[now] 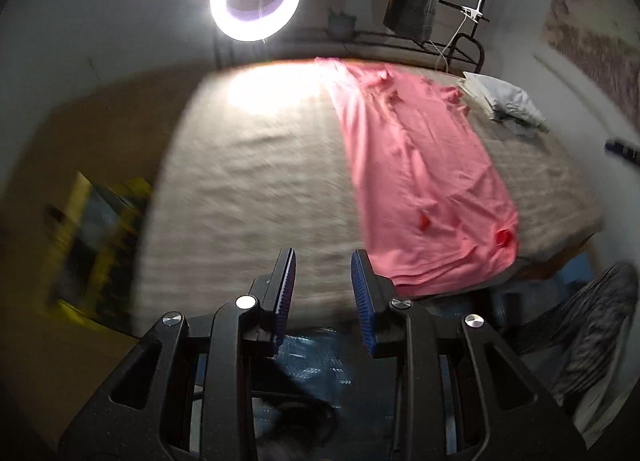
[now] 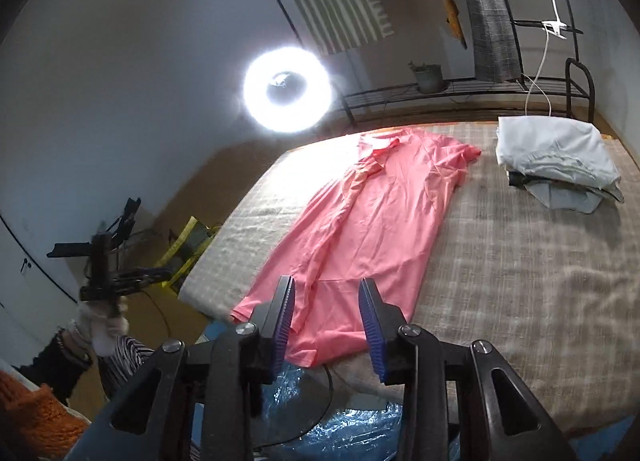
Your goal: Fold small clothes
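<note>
A pink shirt [image 2: 360, 229] is found laid lengthwise on the bed [image 2: 520, 281], collar toward the far edge and hem at the near edge. One long side appears to have been turned inward already, so a first lengthwise fold is judged done; the crosswise folds are judged outstanding. A stack of folded clothes [image 2: 556, 157] is noted near the far right corner of the bed, well apart from the shirt, which suggests that earlier items are complete.

The left hand-held gripper [image 1: 323, 281] is held spread, off the near edge of the bed, beside the hem, with nothing between its fingers. The right hand-held gripper [image 2: 327, 309] is likewise spread and empty, poised above the hem. The shirt is gripped by neither.
</note>
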`<action>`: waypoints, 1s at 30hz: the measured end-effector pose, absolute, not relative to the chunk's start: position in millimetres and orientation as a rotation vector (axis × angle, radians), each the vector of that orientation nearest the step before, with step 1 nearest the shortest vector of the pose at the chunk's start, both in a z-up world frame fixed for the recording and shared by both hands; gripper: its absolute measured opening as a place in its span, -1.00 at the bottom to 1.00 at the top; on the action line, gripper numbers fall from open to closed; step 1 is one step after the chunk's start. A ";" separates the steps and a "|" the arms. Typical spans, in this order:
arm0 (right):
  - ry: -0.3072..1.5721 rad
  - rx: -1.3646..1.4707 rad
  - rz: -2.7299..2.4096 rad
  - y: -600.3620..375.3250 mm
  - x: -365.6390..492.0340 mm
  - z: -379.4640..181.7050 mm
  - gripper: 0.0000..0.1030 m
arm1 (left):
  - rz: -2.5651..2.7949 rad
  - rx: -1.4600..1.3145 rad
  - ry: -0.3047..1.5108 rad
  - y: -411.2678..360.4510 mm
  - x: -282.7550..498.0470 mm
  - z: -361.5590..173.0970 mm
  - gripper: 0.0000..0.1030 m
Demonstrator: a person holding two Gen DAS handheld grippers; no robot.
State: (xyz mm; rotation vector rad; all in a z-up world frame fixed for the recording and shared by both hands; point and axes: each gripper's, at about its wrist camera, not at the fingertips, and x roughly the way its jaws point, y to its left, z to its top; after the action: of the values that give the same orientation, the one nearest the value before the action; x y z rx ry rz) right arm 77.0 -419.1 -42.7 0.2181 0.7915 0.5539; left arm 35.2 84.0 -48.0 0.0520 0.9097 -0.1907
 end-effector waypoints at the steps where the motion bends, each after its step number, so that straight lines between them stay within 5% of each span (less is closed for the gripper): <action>1: 0.778 0.202 0.554 -418.4 75.1 -37.9 -0.32 | -0.189 0.054 0.899 88.2 30.7 -40.6 -0.44; 9: 0.724 0.182 0.550 -417.7 66.6 -9.4 -0.38 | -0.148 0.108 0.818 118.1 1.3 24.9 -0.44; 19: 0.520 0.204 0.400 -489.6 30.1 90.7 -0.34 | -0.030 0.169 0.735 157.2 -13.6 78.9 -0.44; 24: 0.476 0.131 0.391 -481.2 22.4 105.3 -0.26 | -0.122 0.128 0.757 131.7 -0.8 48.5 -0.44; 30: 0.708 0.080 0.462 -426.0 67.0 16.0 -0.30 | -0.312 0.061 0.868 68.3 35.8 -40.2 -0.44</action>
State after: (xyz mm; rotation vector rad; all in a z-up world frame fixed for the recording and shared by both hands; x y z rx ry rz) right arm 67.0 -426.0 16.0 0.0796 0.7082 0.4624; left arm 35.8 68.3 -40.2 0.0607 0.8681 -0.3118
